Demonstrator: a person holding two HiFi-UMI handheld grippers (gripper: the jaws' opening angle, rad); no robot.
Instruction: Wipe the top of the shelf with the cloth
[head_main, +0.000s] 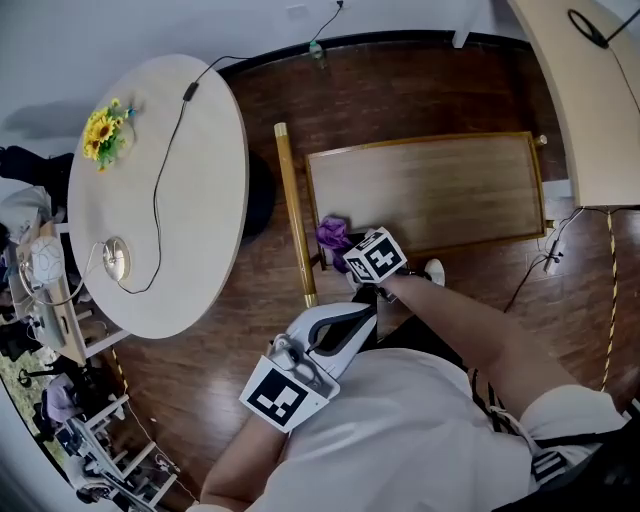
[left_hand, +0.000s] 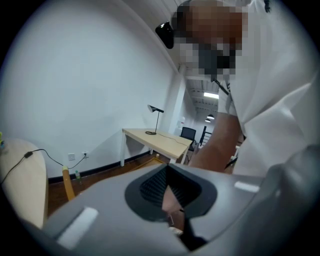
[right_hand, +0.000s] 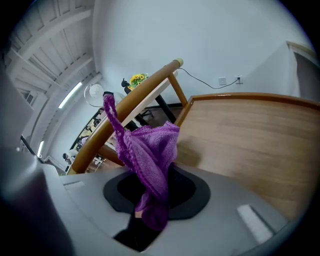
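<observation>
While over one shelf (head_main: 430, 190), one cloth (right_hand: 150, 147) tight in jaws of right gripper (right_hand: 152, 195); left gripper (left_hand: 171, 196), jaws seemingly together.

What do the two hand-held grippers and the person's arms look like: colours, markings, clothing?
The left hand-held gripper and the right hand-held gripper each have a smooth light grey body, dark pads and a white cube with black square markers. The person wears a white short-sleeved top.
</observation>
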